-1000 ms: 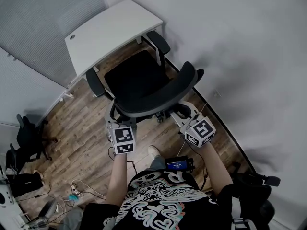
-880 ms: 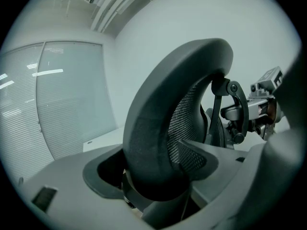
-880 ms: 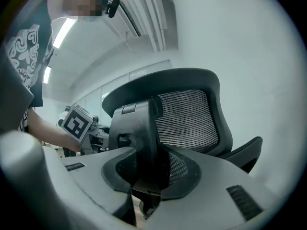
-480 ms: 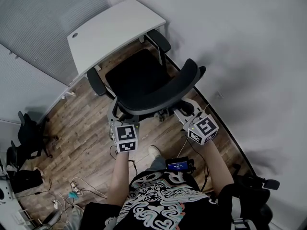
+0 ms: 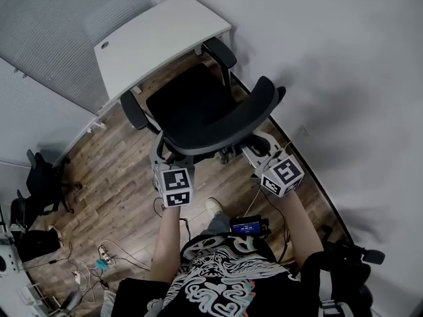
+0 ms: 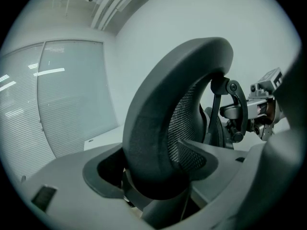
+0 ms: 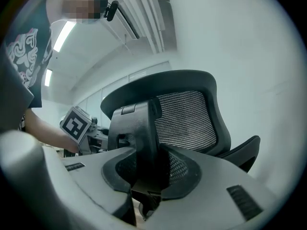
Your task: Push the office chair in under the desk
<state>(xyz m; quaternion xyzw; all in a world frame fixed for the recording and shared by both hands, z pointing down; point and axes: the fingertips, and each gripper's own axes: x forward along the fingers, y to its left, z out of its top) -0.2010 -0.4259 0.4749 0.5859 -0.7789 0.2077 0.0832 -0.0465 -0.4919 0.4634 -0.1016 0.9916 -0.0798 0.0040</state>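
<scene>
Wood floor [image 5: 112, 170] underfoot, my left hand-held gripper [image 5: 160, 158] is clamped on the office chair [image 5: 192, 104] at its backrest rim and my right hand-held gripper [image 5: 254, 149] on its rear spine, grips only the gripper views show. The chair has edged forward, armrests now at the white worktop [image 5: 152, 41], seat not yet under.

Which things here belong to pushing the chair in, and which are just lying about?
Part of the job: office chair; desk; left gripper and right gripper, both clamped on the chair's back.

Just lying about: cables on the floor; dark objects by the left wall, too small to identify.
</scene>
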